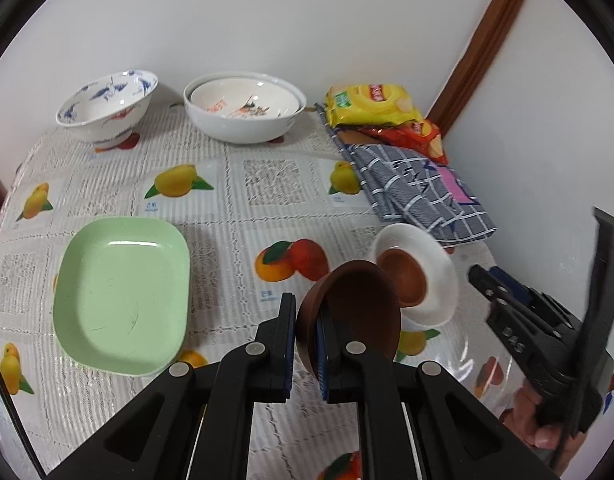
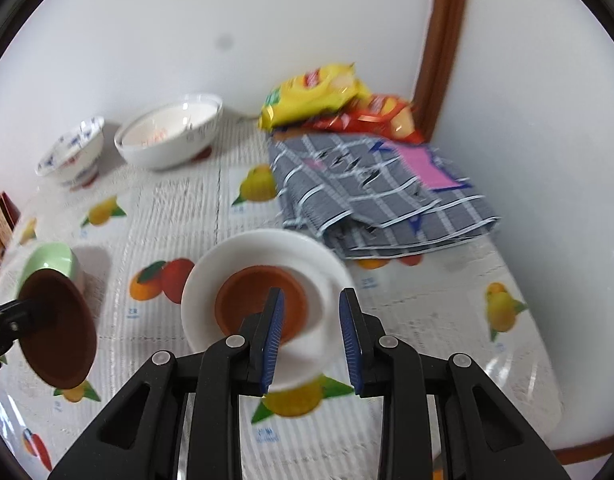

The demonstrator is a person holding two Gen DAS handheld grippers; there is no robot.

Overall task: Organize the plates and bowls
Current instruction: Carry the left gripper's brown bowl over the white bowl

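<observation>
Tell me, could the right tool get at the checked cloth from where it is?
Probably yes. The right tool is open and holds nothing, and the cloth lies uncovered beyond the white dish, which it would need to pass over.

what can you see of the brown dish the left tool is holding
The brown dish is small, round and shallow, dark brown, matte, with a smooth rim, and empty. It is lifted off the table and tipped steeply on edge. The left tool is shut on its rim, one pad inside, one outside. Nothing else touches it. It hangs just in front of the white bowl, which holds a similar brown dish, and right of the green tray.
</observation>
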